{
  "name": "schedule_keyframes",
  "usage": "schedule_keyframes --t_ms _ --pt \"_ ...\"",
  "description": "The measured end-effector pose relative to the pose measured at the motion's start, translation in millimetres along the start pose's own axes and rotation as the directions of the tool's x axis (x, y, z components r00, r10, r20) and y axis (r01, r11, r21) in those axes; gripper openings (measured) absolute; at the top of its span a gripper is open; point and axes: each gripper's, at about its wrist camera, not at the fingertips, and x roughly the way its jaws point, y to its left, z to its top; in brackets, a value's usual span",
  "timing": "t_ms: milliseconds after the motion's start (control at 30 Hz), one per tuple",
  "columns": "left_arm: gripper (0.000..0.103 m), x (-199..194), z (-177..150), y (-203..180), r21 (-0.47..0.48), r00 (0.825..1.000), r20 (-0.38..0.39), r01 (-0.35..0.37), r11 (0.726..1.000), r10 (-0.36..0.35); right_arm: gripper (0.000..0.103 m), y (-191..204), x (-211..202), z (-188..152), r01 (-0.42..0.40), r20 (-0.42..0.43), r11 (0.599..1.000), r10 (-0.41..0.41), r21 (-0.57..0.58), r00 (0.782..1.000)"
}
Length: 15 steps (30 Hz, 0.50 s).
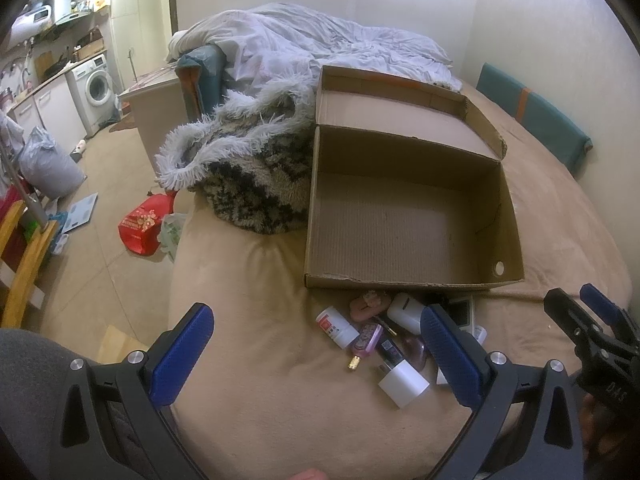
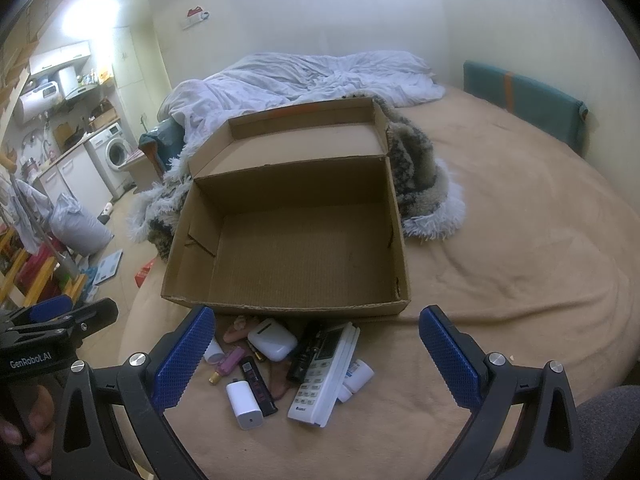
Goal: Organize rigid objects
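An open, empty cardboard box sits on the tan bed with its lid flipped back. Just in front of it lies a pile of small items: a white remote control, a white earbud case, a white charger, a purple perfume bottle, a white pill bottle and a black tube. My left gripper hovers open over the pile's left side. My right gripper hovers open over the remote, holding nothing.
A shaggy patterned blanket lies against the box's far left side, with a crumpled pale duvet behind it. A teal cushion leans on the wall at right. The bed's edge drops at left to a floor with a red bag.
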Motion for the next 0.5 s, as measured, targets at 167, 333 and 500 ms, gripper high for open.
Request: schedule_keyframes --t_ms 167,333,500 --pt "0.103 -0.2 0.1 0.4 0.001 1.0 0.0 0.001 1.0 -0.001 0.103 -0.1 -0.1 0.0 0.0 0.001 1.0 0.0 -0.001 1.0" --pt "0.103 0.0 0.2 0.6 0.001 1.0 0.001 0.002 1.0 -0.002 0.103 -0.1 -0.3 -0.1 0.0 0.001 1.0 0.0 -0.001 1.0" --pt "0.103 0.0 0.2 1.0 0.0 1.0 0.0 0.001 1.0 -0.001 0.103 -0.3 -0.3 -0.2 0.001 0.001 1.0 -0.001 -0.001 1.0"
